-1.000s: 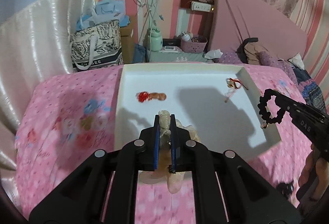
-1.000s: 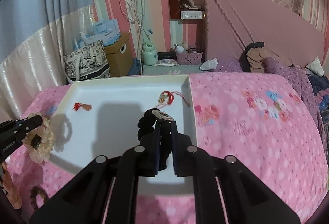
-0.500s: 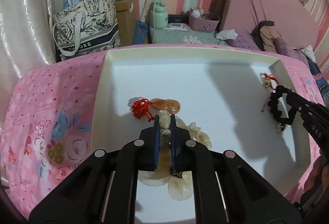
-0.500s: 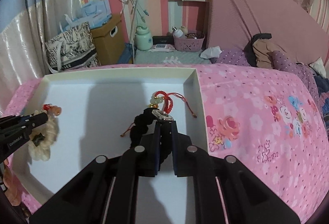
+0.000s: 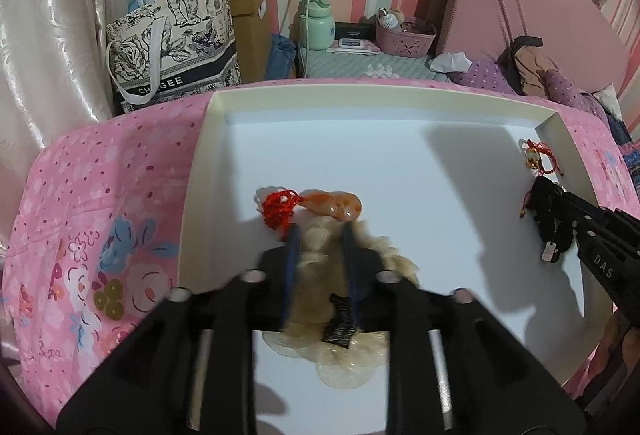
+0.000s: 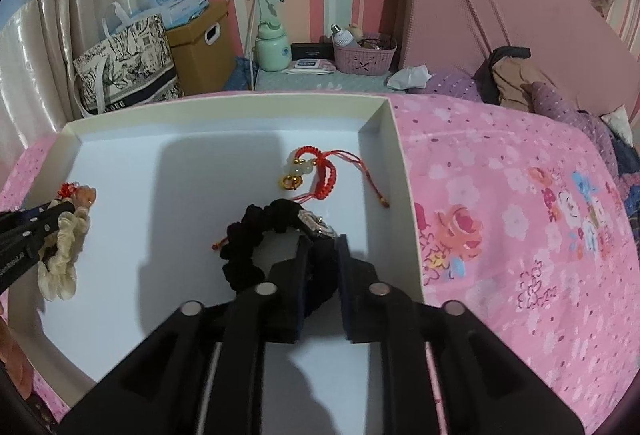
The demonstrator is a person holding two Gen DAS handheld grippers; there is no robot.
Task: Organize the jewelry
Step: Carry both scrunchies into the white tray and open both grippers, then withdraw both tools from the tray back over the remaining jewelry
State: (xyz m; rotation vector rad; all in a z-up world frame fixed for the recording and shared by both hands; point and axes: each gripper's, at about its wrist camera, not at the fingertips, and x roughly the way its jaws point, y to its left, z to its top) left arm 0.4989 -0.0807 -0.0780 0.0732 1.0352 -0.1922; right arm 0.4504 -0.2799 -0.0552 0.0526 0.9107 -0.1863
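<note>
A white shallow tray (image 5: 200, 171) (image 6: 394, 139) lies on a pink flowered bedspread. My left gripper (image 5: 320, 235) hangs low over the tray's left part. Its jaws are opening, and a cream scrunchie (image 5: 348, 355) lies on the tray floor between them, loose from the pads. Just beyond it lies an orange pendant with a red knot (image 5: 332, 201). My right gripper (image 6: 323, 247) is by the tray's right wall. Its jaws are opening over a black scrunchie (image 6: 248, 235) with a metal tag, which rests on the tray. A red cord bracelet (image 6: 308, 171) lies just beyond.
The pink bedspread (image 6: 520, 215) stretches to the right of the tray. Behind the bed stand a printed tote bag (image 5: 172, 39), a cardboard box (image 6: 200, 47), a green bottle (image 6: 272, 47) and a pink basket (image 6: 364, 55). A padded pink headboard (image 6: 500, 7) rises at the right.
Both grippers came down into the tray with their scrunchies, then parted their jaws. The cream and black scrunchies now lie on the tray floor.
</note>
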